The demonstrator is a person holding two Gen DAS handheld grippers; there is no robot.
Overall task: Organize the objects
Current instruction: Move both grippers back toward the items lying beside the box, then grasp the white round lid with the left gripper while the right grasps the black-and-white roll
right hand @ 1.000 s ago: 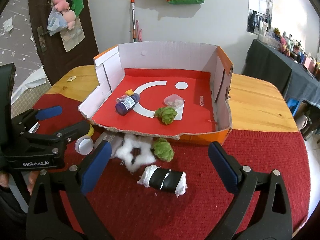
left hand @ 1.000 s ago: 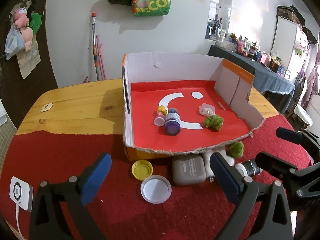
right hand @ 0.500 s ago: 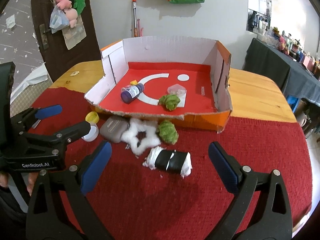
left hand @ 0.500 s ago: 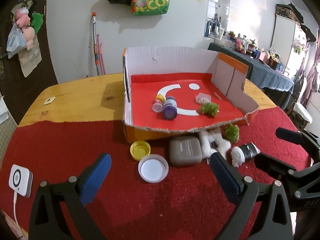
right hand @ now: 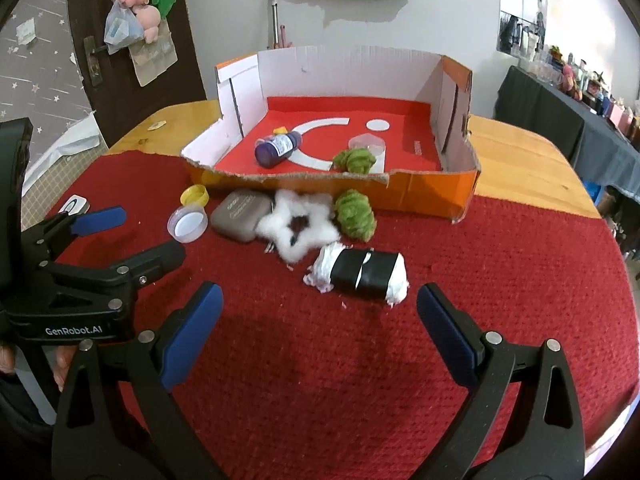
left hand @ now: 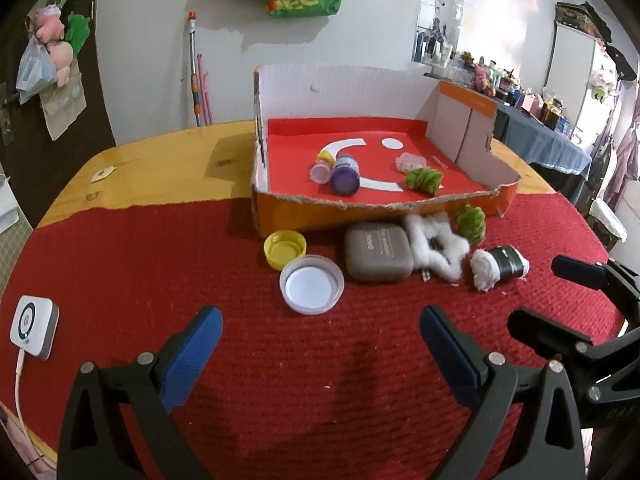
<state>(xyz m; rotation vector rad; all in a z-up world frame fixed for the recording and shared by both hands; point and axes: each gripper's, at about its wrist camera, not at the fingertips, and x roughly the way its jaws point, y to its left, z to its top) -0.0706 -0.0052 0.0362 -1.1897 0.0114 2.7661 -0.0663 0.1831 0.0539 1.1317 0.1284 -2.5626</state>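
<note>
So both grippers, left (left hand: 320, 344) & right (right hand: 316, 320), hang empty w/ jaws wide apart, prob. choosing a pick. Loose items on worktop (right hand: 500, 280) sit just beside box (right hand: 432, 196) front: black roll (right hand: 362, 274) nearest right gripper, grey case (left hand: 378, 254), white lid (left hand: 311, 285).

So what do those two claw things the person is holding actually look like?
Both match. Each claw, left and right, is a black plastic frame with two forked fingers, silver rivets at the joints and blue pads on the inner faces. White lettering on the left one's body reads GenRobot.AI. No cables show on them.
</note>
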